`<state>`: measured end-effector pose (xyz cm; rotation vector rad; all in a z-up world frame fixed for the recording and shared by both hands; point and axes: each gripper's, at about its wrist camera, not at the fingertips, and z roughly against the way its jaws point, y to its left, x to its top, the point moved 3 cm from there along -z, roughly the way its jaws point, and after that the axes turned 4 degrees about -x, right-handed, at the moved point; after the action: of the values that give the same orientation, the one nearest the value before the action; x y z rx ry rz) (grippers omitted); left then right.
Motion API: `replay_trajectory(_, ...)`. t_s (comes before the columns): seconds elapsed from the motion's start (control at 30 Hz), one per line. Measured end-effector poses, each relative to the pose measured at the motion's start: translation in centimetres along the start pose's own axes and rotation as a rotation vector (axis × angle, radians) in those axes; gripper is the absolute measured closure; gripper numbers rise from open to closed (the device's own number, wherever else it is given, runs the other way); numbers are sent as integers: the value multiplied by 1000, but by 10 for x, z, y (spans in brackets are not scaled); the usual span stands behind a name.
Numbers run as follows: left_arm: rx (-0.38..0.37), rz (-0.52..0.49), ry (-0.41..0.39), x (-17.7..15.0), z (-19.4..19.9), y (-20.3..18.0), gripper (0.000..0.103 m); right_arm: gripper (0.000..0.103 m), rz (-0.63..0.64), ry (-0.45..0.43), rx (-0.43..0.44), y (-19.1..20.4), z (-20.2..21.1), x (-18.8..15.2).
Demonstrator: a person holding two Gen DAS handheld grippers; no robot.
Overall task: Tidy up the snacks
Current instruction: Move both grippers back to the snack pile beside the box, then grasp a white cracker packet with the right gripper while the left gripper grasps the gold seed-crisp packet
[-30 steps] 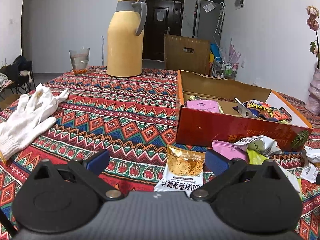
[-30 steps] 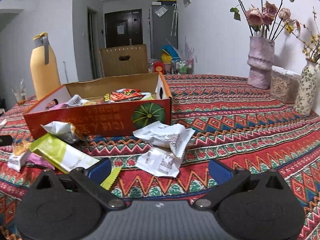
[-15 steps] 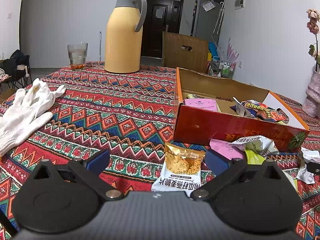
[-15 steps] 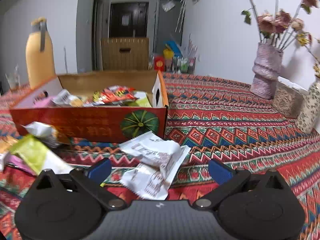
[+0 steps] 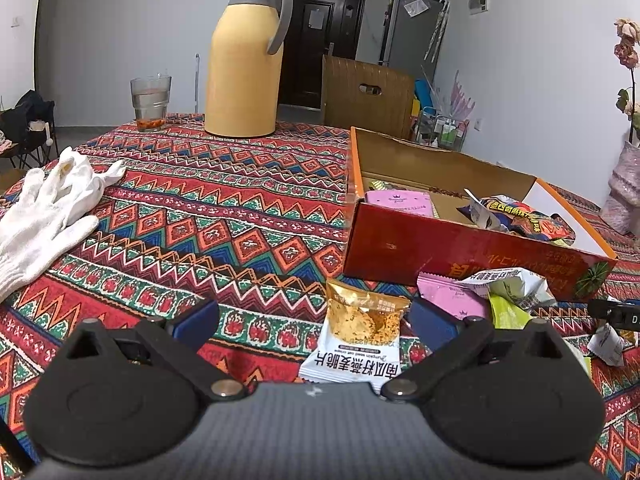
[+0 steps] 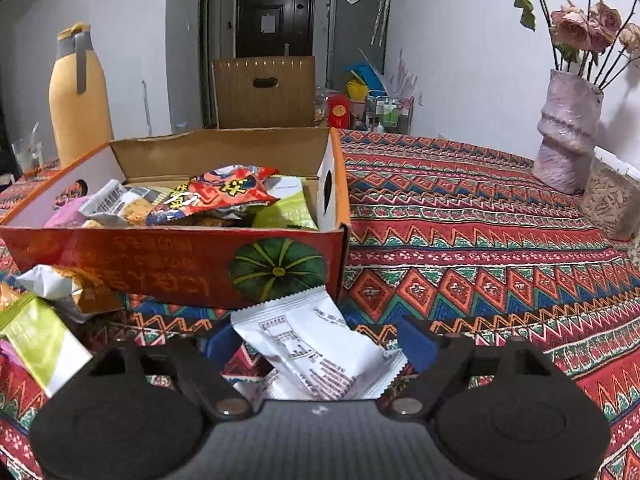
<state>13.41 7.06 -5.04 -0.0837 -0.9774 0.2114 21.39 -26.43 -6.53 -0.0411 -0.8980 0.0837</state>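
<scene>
An open red cardboard box (image 5: 440, 248) (image 6: 168, 264) on the patterned tablecloth holds several snack packets. My left gripper (image 5: 316, 322) hangs open over the cloth in front of the box, and a gold-and-white packet (image 5: 360, 336) lies flat between its fingers, untouched. A pink packet (image 5: 452, 292), a crumpled white one (image 5: 512, 280) and a green one (image 5: 506, 314) lie to its right. My right gripper (image 6: 320, 344) is closing around a white packet (image 6: 316, 348) by the box's front right corner. Its blue pads (image 6: 416, 344) stand at the packet's edges without squeezing it.
A yellow thermos jug (image 5: 244, 60) and a glass (image 5: 150, 102) stand at the far side. A white glove (image 5: 44, 212) lies at the left. A purple vase with flowers (image 6: 568, 124) and a patterned container (image 6: 610, 200) stand at the right. A green packet (image 6: 36, 336) lies left of the right gripper.
My right gripper has moved forward over the white packets toward the box, and its jaws have narrowed around the top packet. The left gripper has stayed in place, still open.
</scene>
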Motion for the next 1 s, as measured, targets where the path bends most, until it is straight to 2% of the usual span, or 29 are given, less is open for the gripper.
replay_trajectory(0.03,1,0,0,0,0,0,0,46,-3,-6,2,0,2,-1)
replay_trajectory(0.1,0,2,0,0,0,0,0,64,-21,16,19,-3,2,-2)
replay_trajectory(0.3,2,5,2,0,0,1,0,66,-62,-25,18,-10,13,-11)
replay_trajectory(0.47,3,6,3,0,0,1,0,66,-69,-145,-31,-8,39,-12)
replay_trajectory(0.7,10,3,13,-2,-2,1,0,65,-101,-272,5,12,67,-17)
replay_trajectory(1.0,30,-8,64,-4,-11,-1,0,65,-113,-256,12,12,57,-28)
